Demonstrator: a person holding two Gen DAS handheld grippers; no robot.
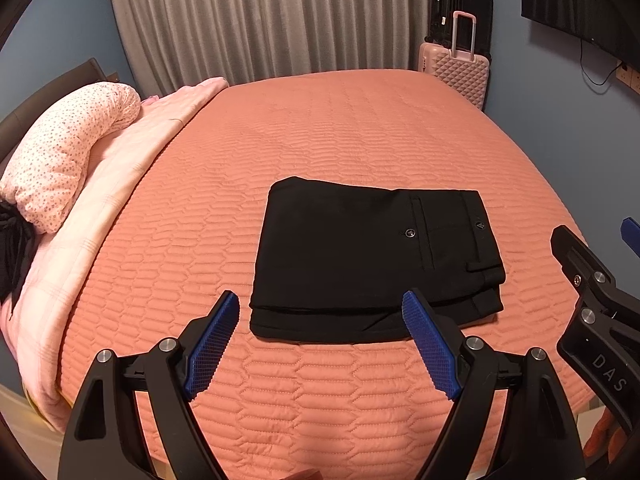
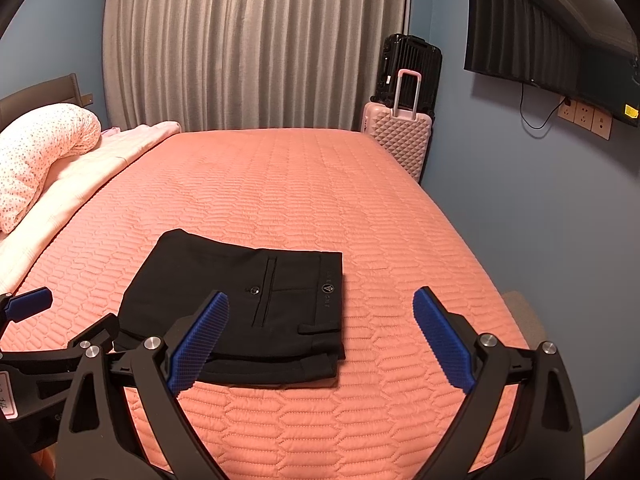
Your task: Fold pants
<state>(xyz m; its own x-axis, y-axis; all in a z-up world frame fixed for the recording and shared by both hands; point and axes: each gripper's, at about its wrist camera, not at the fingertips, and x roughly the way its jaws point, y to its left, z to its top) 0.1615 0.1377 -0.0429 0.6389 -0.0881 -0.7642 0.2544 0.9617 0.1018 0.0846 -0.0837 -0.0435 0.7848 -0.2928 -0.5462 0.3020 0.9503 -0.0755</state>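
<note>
The black pants (image 1: 360,256) lie folded into a compact rectangle on the orange quilted bed (image 1: 320,128), back pocket and waistband facing up at the right. They also show in the right wrist view (image 2: 240,308). My left gripper (image 1: 320,308) is open and empty, held above the bed just in front of the pants' near edge. My right gripper (image 2: 320,308) is open and empty, near the pants' right front corner. Neither gripper touches the pants. The right gripper's body shows at the right edge of the left wrist view (image 1: 592,304).
A spotted pillow (image 1: 68,152) and a pale pink blanket (image 1: 120,184) lie along the bed's left side. A pink suitcase (image 2: 396,136) and a black suitcase (image 2: 408,64) stand at the far right corner. A TV (image 2: 552,40) hangs on the right wall.
</note>
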